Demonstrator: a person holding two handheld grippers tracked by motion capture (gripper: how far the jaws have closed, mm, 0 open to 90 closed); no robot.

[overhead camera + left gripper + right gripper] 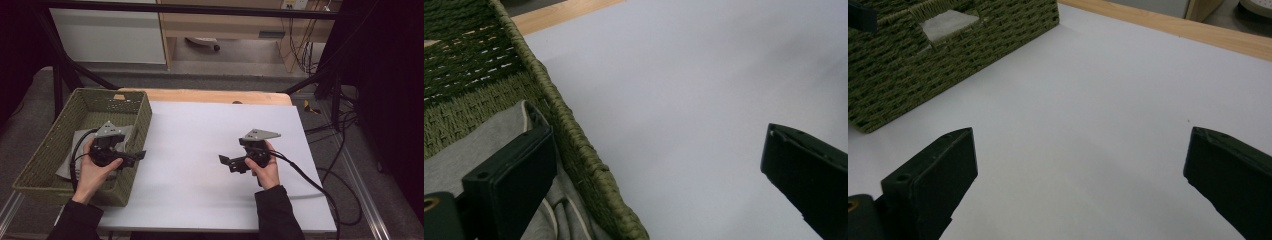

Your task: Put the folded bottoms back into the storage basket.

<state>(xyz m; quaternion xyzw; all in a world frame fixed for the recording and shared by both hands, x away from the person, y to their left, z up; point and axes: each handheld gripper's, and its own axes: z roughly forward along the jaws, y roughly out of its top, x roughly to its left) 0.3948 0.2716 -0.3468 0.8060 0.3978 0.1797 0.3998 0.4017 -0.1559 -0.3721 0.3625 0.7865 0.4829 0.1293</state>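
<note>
Woven basket (131, 165) under left gripper (138, 155)

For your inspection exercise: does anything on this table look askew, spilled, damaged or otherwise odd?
Nothing stands out. The grey cloth lies rumpled inside the basket; the white sheet is smooth and unmarked. Both tongs, left and right, are open and hold nothing.
</note>
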